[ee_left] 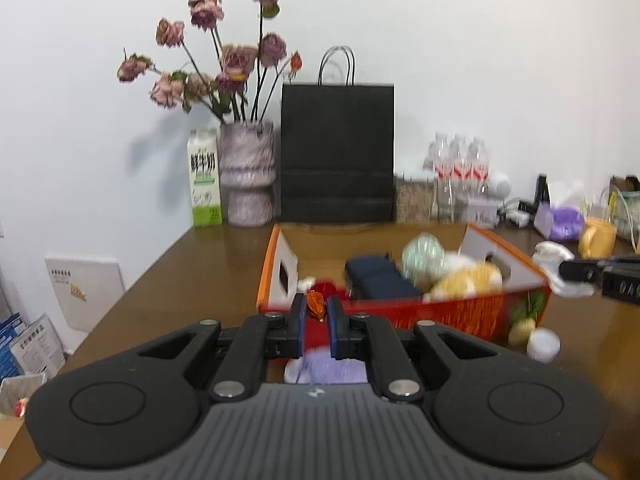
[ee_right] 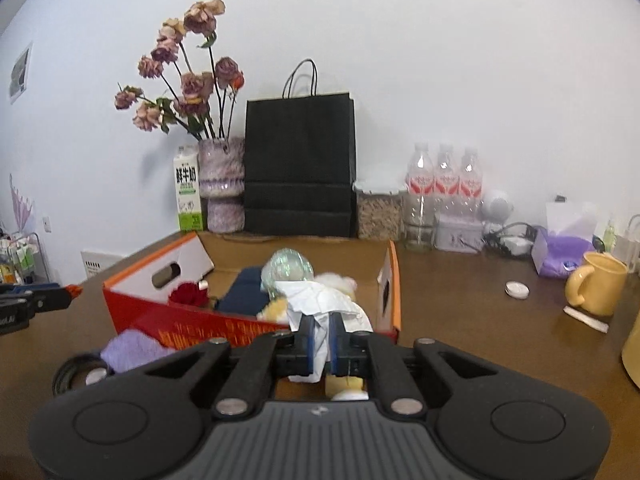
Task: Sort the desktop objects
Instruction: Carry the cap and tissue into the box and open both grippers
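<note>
Three water bottles (ee_right: 443, 184), one black bag (ee_right: 300, 168), one mug (ee_right: 596, 288), one milk carton (ee_right: 187, 190).

A plain white wall (ee_right: 440, 60) rises behind the brown wooden desk (ee_right: 460, 320). A small paper picture (ee_right: 19, 74) hangs at its far left, evenly lit.

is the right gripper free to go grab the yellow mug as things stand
Probably not yet: the right gripper is shut on a crumpled white tissue. The table path to the yellow mug looks open; only a small white lid lies nearby.
</note>
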### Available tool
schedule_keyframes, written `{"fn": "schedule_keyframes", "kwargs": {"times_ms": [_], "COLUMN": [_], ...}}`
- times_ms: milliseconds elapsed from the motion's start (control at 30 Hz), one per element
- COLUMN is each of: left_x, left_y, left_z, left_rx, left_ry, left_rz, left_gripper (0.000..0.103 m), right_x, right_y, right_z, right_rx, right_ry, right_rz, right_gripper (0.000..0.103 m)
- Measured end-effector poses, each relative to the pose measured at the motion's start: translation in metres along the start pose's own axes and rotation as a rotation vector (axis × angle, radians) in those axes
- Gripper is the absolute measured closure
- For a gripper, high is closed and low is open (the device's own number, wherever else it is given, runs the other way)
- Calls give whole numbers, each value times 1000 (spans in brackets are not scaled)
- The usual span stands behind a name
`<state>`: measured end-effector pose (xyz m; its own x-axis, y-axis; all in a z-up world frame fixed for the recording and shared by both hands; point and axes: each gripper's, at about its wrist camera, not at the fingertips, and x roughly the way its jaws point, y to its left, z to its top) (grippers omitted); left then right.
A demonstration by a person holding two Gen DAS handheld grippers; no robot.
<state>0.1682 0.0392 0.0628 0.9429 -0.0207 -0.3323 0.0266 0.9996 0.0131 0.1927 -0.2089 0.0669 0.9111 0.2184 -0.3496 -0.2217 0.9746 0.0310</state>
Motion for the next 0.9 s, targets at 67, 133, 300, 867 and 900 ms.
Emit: {"fn": "schedule_keyframes", "kwargs": {"times_ms": [67, 133, 300, 867, 900], "left_x": [9, 18, 51, 188, 189], "left_y": [-1, -4, -9, -5, -5], "left_z": [11, 22, 44, 43, 40], "left_rx": [-8, -13, -31, -61, -55], "left_ry": [-19, -35, -44, 126, 133], "left_rz": [-7, -15, -25, 35, 39], "left_gripper": [92, 92, 92, 92, 92], "right_x": [8, 17, 51, 186, 187], "right_y": [1, 2, 3, -14, -15], "right_z": [9, 19, 43, 47, 45], "right_rx": [4, 9, 18, 93, 96], "right_ry": [-10, -22, -28, 132, 140], "right_rz": [0, 5, 3, -25, -25], "right_gripper": [96, 96, 96, 96, 96]}}
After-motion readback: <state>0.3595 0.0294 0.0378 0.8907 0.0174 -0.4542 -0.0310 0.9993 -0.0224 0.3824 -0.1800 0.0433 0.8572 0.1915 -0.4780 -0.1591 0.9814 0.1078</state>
